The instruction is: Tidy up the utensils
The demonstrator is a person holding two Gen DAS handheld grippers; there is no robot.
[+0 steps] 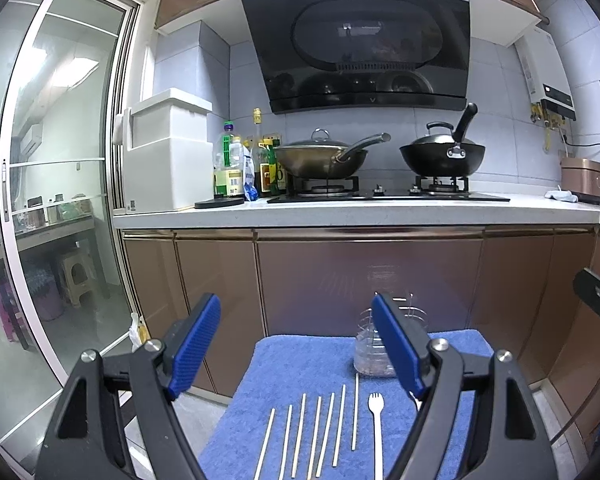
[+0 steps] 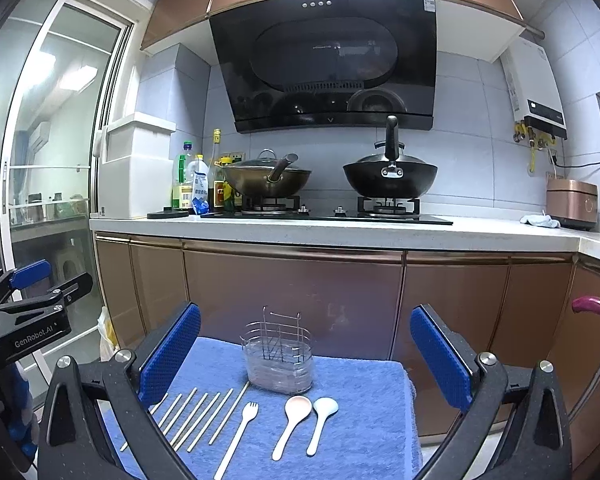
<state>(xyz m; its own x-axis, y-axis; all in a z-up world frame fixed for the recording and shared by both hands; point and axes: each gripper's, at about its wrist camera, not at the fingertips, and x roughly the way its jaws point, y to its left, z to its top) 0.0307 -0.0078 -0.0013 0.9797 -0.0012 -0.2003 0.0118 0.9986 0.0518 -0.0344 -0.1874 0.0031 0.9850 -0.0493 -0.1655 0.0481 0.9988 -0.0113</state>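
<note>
Both grippers are hovering with fingers spread wide, holding nothing. Beneath the left gripper (image 1: 296, 344), chopsticks (image 1: 318, 436) are lying in a row on the blue towel (image 1: 300, 364), beside a white fork (image 1: 376, 432). Ahead of the right gripper (image 2: 306, 356), the clear utensil holder (image 2: 278, 360) is standing upright, two spoons (image 2: 306, 424) just before it.

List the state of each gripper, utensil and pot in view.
left gripper: open, empty
right gripper: open, empty
utensil holder: upright, empty
chopsticks: lying loose on the blue towel
fork: lying flat
two spoons: bowls up
left wok: lidded
right wok: lidded
</note>
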